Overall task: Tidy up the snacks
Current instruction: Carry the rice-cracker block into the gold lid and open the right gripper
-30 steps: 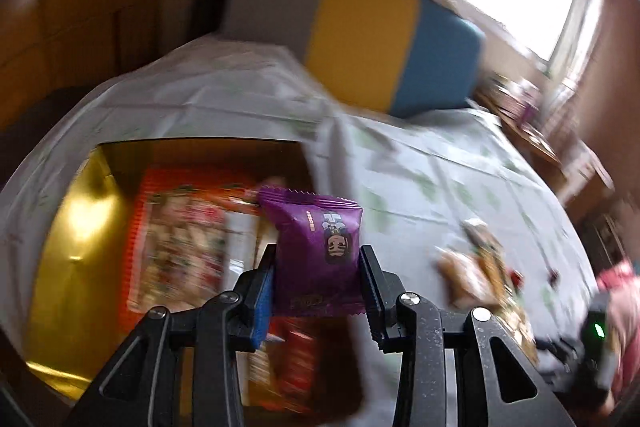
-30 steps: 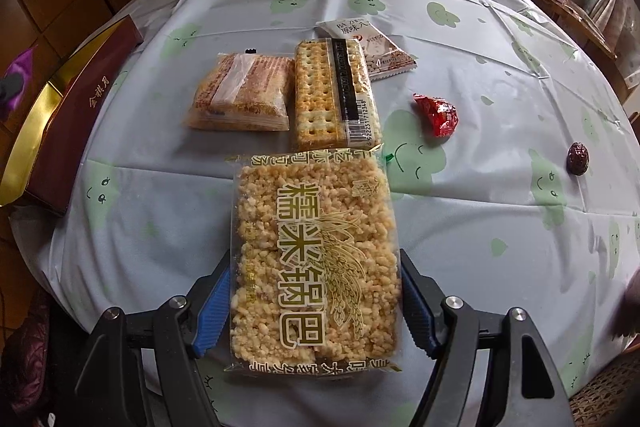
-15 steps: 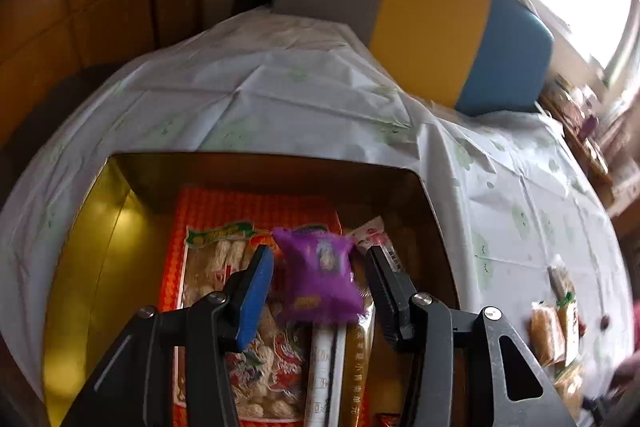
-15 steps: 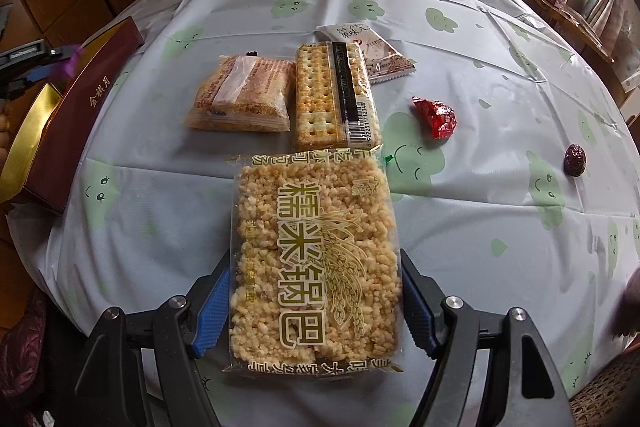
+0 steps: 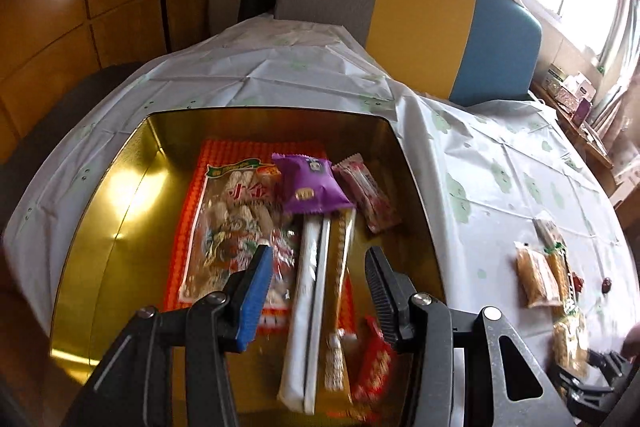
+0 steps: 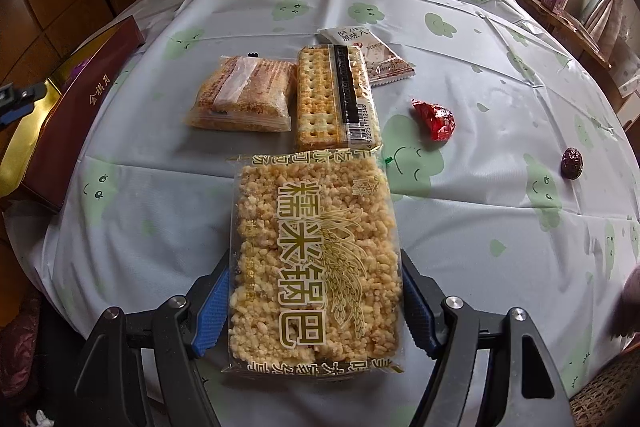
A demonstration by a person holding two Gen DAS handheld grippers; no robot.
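Note:
A purple snack packet (image 5: 310, 185) lies in the gold tin (image 5: 120, 207), on an orange bag (image 5: 232, 219) and a long white packet (image 5: 308, 307). My left gripper (image 5: 316, 291) hovers open above the tin, nearer than the purple packet, with nothing gripped. In the right wrist view my right gripper (image 6: 314, 311) is shut on a clear pack of rice crackers (image 6: 316, 239). Both pads sit against its long sides, low over the tablecloth. The pack's far end overlaps a cracker sleeve (image 6: 334, 95).
On the cloth beyond lie a crumbly bar pack (image 6: 244, 95), a white sachet (image 6: 368, 51), a red-wrapped sweet (image 6: 434, 119) and a dark date (image 6: 572, 163). The maroon tin lid (image 6: 80, 107) leans at the left. A chair back (image 5: 420, 23) stands behind the table.
The left gripper swung over the tin, opened and let go of the purple packet, which now lies inside. It has since drawn back. The right gripper and its pack have not moved.

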